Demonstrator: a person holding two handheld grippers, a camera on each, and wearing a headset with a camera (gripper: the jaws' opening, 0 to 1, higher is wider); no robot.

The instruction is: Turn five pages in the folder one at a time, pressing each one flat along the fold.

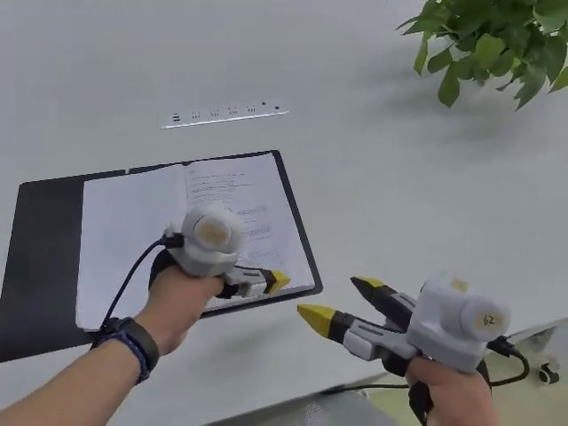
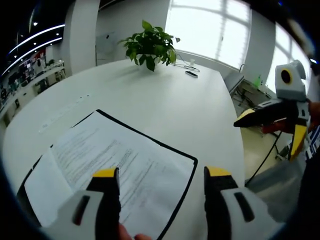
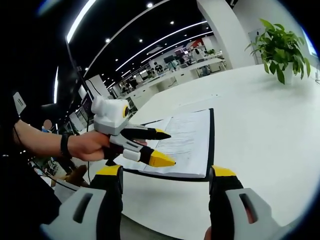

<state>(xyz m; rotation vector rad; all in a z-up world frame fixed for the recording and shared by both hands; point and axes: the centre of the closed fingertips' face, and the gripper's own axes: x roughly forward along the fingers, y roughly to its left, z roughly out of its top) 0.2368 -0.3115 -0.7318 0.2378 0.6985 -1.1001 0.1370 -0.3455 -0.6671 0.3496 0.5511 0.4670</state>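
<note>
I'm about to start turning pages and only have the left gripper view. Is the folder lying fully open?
Observer: Yes. The folder lies open flat, its left side bare black beside a white left page.
Operator: Anything in the way on that side?
Observer: The cable of the left gripper loops across that page.
Operator: Right jaws empty?
Observer: Yes, the right gripper is open, nothing between its jaws.
</note>
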